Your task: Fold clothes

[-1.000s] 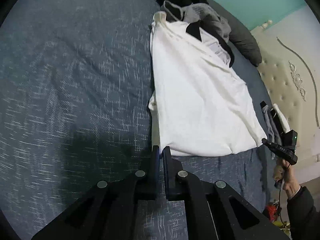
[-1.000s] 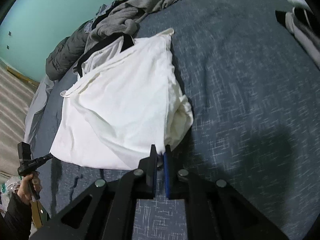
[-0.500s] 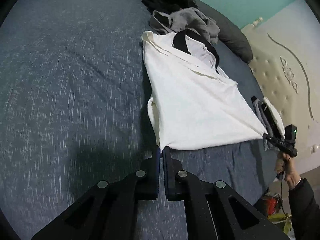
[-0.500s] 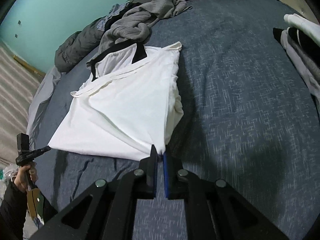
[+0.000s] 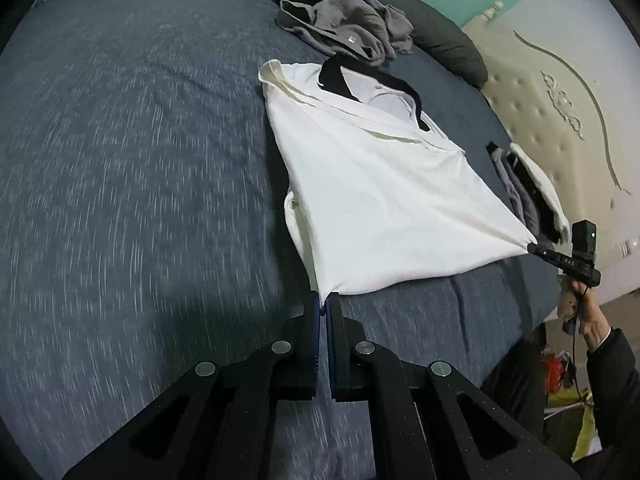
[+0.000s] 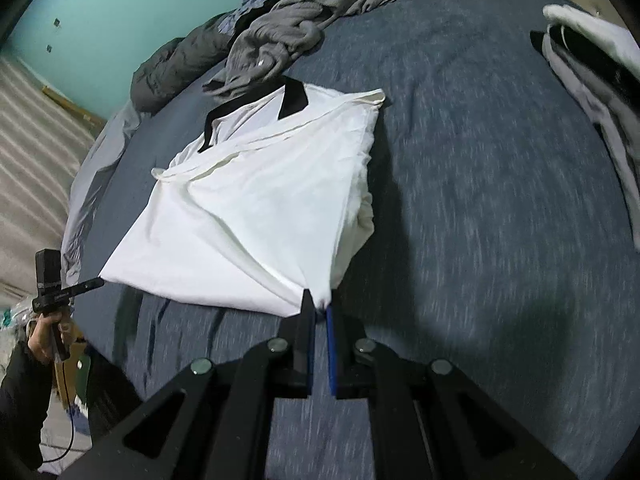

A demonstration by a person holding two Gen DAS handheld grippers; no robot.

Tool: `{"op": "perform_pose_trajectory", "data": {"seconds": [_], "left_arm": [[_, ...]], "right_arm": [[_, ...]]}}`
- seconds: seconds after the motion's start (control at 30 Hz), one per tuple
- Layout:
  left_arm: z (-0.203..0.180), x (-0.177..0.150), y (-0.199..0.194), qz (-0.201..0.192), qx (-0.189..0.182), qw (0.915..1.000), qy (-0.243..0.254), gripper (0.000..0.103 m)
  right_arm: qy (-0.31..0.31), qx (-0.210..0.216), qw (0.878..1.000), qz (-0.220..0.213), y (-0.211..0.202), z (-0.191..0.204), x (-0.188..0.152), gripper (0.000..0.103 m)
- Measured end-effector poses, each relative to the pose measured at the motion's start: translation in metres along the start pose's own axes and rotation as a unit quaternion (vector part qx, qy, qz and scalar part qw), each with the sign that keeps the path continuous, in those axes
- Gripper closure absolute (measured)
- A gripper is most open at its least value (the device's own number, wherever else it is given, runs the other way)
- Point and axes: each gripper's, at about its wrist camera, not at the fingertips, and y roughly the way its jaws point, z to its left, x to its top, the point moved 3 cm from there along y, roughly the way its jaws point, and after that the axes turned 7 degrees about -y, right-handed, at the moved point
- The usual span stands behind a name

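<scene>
A white shirt (image 5: 380,200) with a black collar (image 5: 332,80) lies flat on the blue-grey bed (image 5: 140,160), collar at the far end. My left gripper (image 5: 323,302) is shut on the near-left hem corner. The right gripper (image 5: 534,247), held in a hand (image 5: 576,304), pinches the other hem corner and stretches the hem taut. From the right wrist view, the white shirt (image 6: 256,216) runs away from my right gripper (image 6: 320,306), which is shut on its corner. The left gripper (image 6: 98,281) grips the far corner at the bed's left edge.
A crumpled grey garment (image 5: 348,24) and a dark pillow (image 5: 448,48) lie beyond the collar. A stack of folded clothes (image 5: 528,196) sits by the cream headboard (image 5: 560,112), also the folded stack (image 6: 592,64). Bare bed spreads to the left (image 5: 120,120).
Both grippers have pulled back from the collar with the hem corners. The shirt has slid toward them and now lies stretched and flatter, with the bottom edge taut.
</scene>
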Motion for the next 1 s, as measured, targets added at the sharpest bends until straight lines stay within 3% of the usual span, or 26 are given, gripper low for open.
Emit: {"op": "perform_pose_trajectory", "data": {"seconds": [0.23,0.37,0.73,1.0], "left_arm": [[0.007,-0.059,0.0,0.021,0.004,0.9998,-0.001,0.1],[0.018,-0.077,0.004,0.027,0.004,0.9995,-0.014,0.1],[0.027,-0.073,0.01,0.026,0.006,0.9993,-0.026,0.1],[0.029,-0.078,0.027,0.052,0.02,0.998,-0.03,0.099]], "right_arm": [[-0.014,-0.002,1.0,0.024,-0.002,0.014,-0.056,0.099],[-0.012,-0.004,0.999,0.033,0.003,0.013,-0.071,0.099],[0.026,0.0,1.0,0.01,0.001,-0.009,-0.067,0.099],[0.035,-0.017,0.998,0.059,0.02,-0.02,-0.076,0.096]]}}
